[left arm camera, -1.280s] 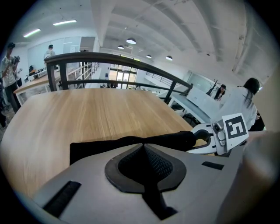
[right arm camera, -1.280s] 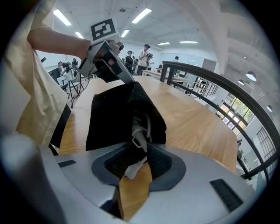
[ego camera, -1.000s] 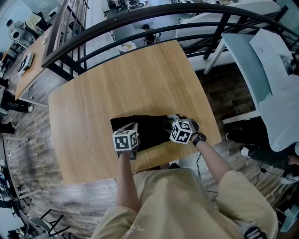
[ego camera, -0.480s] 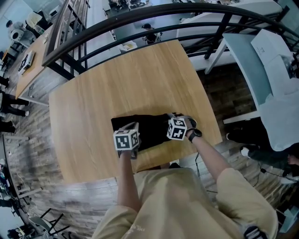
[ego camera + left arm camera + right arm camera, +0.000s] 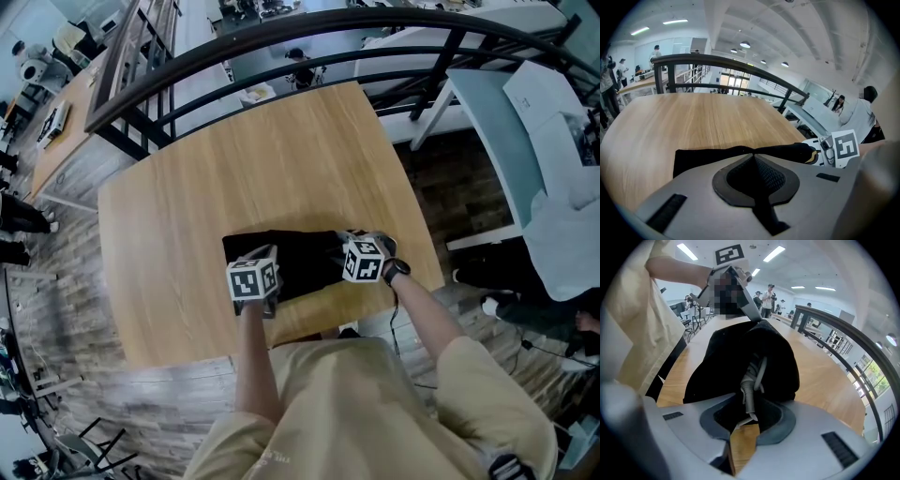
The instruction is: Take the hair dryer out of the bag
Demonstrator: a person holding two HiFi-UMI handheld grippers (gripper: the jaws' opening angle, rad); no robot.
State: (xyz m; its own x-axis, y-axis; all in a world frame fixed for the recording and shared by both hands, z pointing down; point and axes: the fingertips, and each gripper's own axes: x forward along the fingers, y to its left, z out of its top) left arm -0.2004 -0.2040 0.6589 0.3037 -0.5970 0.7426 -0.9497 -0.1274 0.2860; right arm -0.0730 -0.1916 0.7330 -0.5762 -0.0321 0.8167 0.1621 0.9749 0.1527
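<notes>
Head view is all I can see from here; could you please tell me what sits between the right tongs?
Observer: A grey cord poking out of the black bag lies between the tips of the right gripper, whose tongs have just been closing.
Operator: Are they gripping it?
Observer: I cannot tell; the wooden table shows through the gap below the cord.
Operator: And the left tongs?
Observer: The left gripper is shut on a fold of the bag, lifting it into a peak.
</notes>
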